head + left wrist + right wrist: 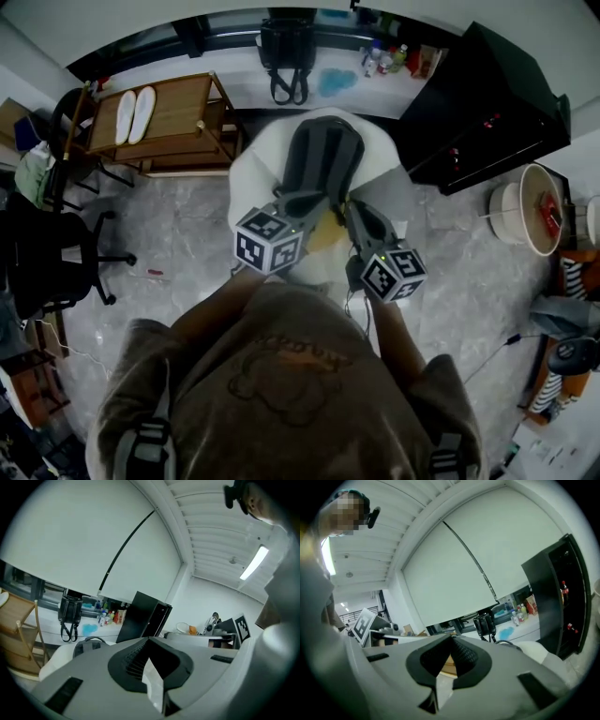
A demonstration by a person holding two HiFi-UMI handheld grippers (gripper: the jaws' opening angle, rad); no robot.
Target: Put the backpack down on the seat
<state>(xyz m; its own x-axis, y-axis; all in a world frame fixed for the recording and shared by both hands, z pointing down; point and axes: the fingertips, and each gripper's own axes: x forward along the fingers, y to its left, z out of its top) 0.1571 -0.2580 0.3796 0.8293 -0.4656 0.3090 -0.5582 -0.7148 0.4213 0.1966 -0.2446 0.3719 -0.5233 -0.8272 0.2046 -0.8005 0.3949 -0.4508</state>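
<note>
**Backpack on the seat, both grippers clenched and empty**

We saw the grey fabric backpack [322, 155] resting on the white rounded cushioned seat [251, 173]. The left gripper [312, 200] and right gripper [360, 212] were near its closer end, both clenched on nothing. We judged it could slump off the soft, curved seat unsupported. The head view showed the whole pack. The gripper views showed only its top loop [90, 643], yet confirmed the jaws were empty.

On my head view the backpack [322, 155] hides the middle of the seat [249, 178], and the bottles [382, 59] behind it are too tiny to read.
</note>
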